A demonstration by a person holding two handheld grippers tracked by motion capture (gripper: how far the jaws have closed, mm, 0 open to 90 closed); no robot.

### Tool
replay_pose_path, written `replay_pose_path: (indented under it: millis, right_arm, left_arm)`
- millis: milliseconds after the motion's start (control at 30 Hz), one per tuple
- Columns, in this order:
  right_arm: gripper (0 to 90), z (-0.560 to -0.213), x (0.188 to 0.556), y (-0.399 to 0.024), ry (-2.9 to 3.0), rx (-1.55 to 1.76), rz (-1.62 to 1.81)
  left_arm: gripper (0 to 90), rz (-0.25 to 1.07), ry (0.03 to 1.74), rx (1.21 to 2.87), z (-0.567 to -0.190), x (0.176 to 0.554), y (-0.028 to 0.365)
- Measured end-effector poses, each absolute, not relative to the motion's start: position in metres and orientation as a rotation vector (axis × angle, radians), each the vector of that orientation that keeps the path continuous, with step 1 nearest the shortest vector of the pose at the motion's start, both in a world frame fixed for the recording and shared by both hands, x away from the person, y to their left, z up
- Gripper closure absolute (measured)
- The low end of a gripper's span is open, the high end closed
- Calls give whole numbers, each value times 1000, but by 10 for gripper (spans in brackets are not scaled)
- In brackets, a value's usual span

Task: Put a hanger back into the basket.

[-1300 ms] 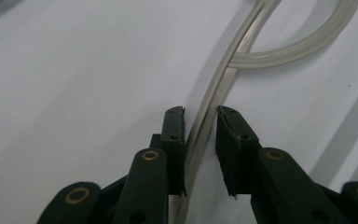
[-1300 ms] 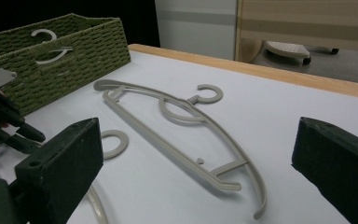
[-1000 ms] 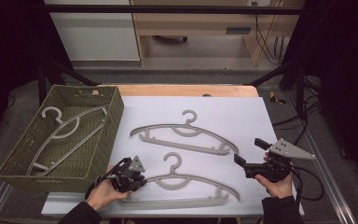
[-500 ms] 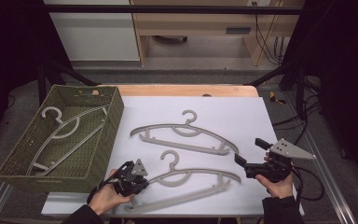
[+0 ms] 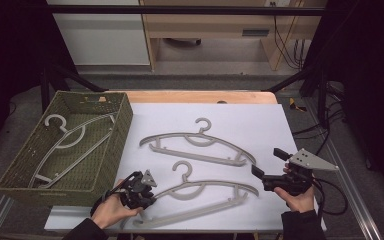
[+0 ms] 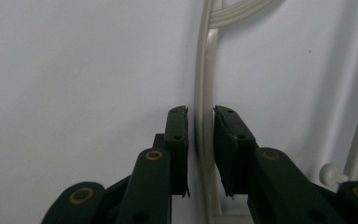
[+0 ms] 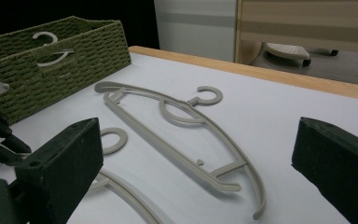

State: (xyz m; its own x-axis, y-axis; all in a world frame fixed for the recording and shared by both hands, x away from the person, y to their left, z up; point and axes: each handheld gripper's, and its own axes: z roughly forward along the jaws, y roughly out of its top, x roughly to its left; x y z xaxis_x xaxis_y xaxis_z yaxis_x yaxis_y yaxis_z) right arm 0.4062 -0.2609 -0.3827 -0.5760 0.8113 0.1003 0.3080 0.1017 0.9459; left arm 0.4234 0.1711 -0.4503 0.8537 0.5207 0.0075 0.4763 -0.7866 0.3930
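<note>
High view overhead facing forward, gripper views close, sharing hangers (image 5: pixel 200 144)

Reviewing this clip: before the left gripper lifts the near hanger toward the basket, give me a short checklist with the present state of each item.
1. Left gripper on the near hanger: its jaws straddle the hanger's arm and have just been opening slightly; whether the pads still press on it: cannot tell.
2. Grip point: at the hanger's left end, far from its middle, so it may swing on lifting: not ok.
3. Right gripper out of the way: open, holding nothing, beside the hanger's right end: ok.
4. Far hanger apart from the near one: ok.
5. Basket room: one hanger already lies inside, with space beside it: ok.
</note>
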Motion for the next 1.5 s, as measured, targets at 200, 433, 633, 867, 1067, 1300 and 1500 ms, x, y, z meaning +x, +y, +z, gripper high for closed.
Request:
replay_pose_path:
  millis: [200, 433, 633, 867, 1067, 1300, 1500]
  right_arm:
    - [21, -382, 406, -260, 1941, 1091, 1487]
    - [21, -382, 406, -258, 1945, 1084, 1486]
    - [20, -383, 407, -259, 1948, 1092, 1482]
    - [20, -383, 407, -260, 1949, 1091, 1486]
    - [20, -383, 407, -261, 1942, 1092, 1489]
    - [20, -382, 405, -264, 1933, 1093, 1488]
    - [20, -380, 404, -267, 1919, 1093, 1495]
  left_arm:
    - [765, 172, 792, 2661, -450, 421, 167]
    - [821, 195, 821, 2632, -451, 419, 167]
    - [827, 155, 830, 2567, -451, 422, 175]
    - [828, 194, 814, 2462, -435, 417, 180]
    - [828, 200, 805, 2424, -427, 416, 184]
    - [828, 260, 825, 2387, -417, 413, 186]
    - [828, 333, 853, 2347, -402, 410, 191]
